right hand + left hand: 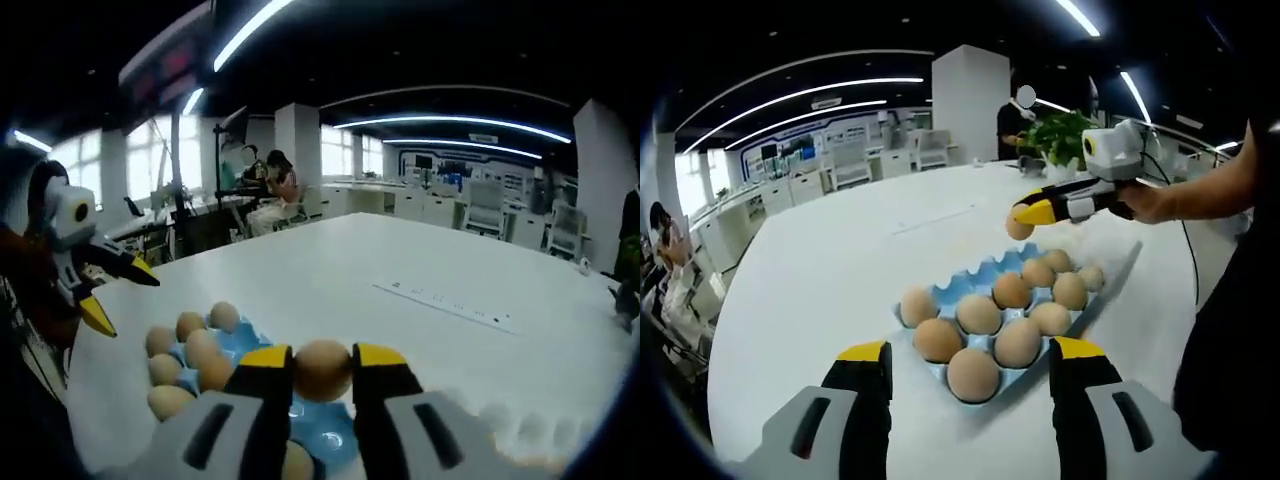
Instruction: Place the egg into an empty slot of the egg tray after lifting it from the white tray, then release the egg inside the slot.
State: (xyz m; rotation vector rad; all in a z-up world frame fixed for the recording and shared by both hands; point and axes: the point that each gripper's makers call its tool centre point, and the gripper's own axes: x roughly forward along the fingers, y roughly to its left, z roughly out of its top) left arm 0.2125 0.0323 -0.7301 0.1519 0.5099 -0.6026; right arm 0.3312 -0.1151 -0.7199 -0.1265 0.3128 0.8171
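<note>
Above a blue egg tray on a white surface, the right gripper pinches a brown egg between its yellow-tipped fingers, holding it over the tray's far end. Nine other eggs sit in the tray's slots in the left gripper view. The left gripper hovers at the tray's near end, fingers spread wide and holding nothing. Office desks and a potted plant fill the background.
</note>
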